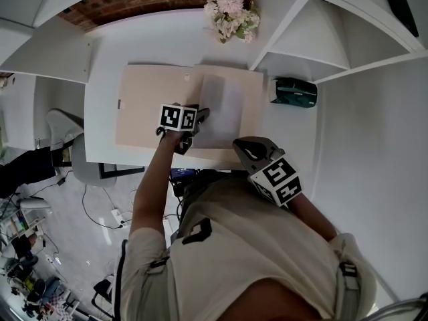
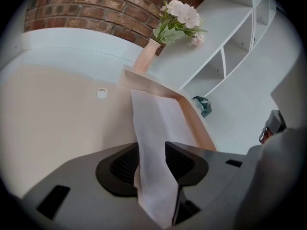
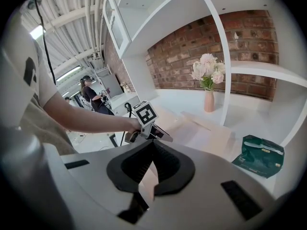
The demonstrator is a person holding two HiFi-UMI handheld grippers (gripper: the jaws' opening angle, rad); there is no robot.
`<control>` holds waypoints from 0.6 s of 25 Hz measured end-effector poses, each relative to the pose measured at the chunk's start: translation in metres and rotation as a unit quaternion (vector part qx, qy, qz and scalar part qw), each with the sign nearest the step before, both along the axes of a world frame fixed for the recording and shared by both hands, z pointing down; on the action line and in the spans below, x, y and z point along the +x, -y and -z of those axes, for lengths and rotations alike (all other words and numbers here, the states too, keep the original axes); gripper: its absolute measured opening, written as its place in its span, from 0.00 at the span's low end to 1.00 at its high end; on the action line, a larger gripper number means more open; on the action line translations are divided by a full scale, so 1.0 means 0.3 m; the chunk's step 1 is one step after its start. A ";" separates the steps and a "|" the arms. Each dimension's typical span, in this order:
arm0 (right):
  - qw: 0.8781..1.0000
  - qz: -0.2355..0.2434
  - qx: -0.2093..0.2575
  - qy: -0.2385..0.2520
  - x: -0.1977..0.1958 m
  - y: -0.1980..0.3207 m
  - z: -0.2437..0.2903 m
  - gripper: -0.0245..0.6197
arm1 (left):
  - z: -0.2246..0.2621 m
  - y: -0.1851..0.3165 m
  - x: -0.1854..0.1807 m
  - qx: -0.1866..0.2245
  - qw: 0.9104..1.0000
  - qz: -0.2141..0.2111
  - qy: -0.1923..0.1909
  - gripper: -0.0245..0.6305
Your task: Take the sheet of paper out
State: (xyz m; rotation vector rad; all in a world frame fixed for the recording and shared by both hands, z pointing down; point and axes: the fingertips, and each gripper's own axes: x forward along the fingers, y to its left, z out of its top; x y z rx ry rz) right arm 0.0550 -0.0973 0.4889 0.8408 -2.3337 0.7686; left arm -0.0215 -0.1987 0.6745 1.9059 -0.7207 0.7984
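**Sheet between wide left jaws, folder pinned on the right**

We see the beige folder (image 1: 144, 109) lying open on the white table (image 1: 107, 65). Our left gripper (image 2: 152, 147) reaches over it with its jaws standing wide. The white sheet of paper (image 2: 158, 123) runs between them and lies on the folder's right half. Our right gripper (image 3: 153, 143) is clamped on the folder's near right edge. A green pouch (image 1: 294, 91) lies farther right.

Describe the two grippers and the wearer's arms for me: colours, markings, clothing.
The left gripper and right gripper match: grey moulded bodies, black ribbed wedge-shaped pads. Each carries a white cube with black square markers. The person wears a beige short-sleeved shirt with black patches; forearms are bare.
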 end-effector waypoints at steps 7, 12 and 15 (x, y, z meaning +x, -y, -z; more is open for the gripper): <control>1.000 0.000 -0.002 -0.001 -0.008 -0.006 -0.001 0.07 | -0.032 0.015 -0.033 0.018 0.998 -0.003 0.052 0.12; 1.000 -0.002 -0.001 0.000 -0.012 -0.009 0.001 0.07 | -0.034 0.021 -0.033 0.028 0.997 -0.013 0.065 0.11; 1.000 -0.002 -0.001 -0.001 -0.012 -0.012 0.002 0.07 | -0.038 0.026 -0.044 0.026 0.997 -0.004 0.068 0.07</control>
